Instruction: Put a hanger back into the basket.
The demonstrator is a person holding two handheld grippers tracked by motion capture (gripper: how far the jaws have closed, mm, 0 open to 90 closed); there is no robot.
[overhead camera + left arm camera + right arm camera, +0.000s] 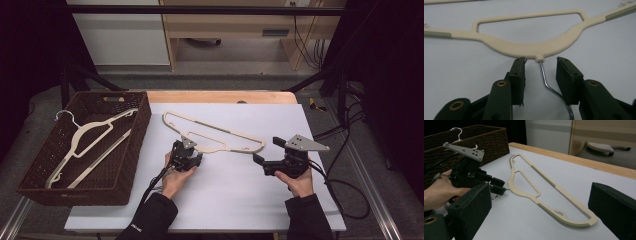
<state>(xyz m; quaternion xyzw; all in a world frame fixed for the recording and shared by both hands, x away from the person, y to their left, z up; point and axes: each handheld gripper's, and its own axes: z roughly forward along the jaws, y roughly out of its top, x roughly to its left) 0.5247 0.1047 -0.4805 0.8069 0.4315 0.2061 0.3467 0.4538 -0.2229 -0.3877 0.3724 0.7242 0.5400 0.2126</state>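
A cream plastic hanger (220, 131) lies flat on the white table top (225, 190), its thin metal hook (545, 80) pointing toward the person. My left gripper (186, 150) is low at the hanger's neck. In the left gripper view its jaws (540, 65) stand either side of the hook wire with a gap on both sides, so it is open and not touching the wire. My right gripper (267, 150) hovers at the hanger's right end, jaws wide open and empty. In the right gripper view the hanger (524, 192) lies ahead, with the left gripper (499, 185) at its hook.
A dark woven basket (135, 150) sits at the table's left edge with a second cream hanger (90, 137) lying in it. Cables trail from both grippers toward the table's front and right. A wooden strip (220, 96) runs along the far edge.
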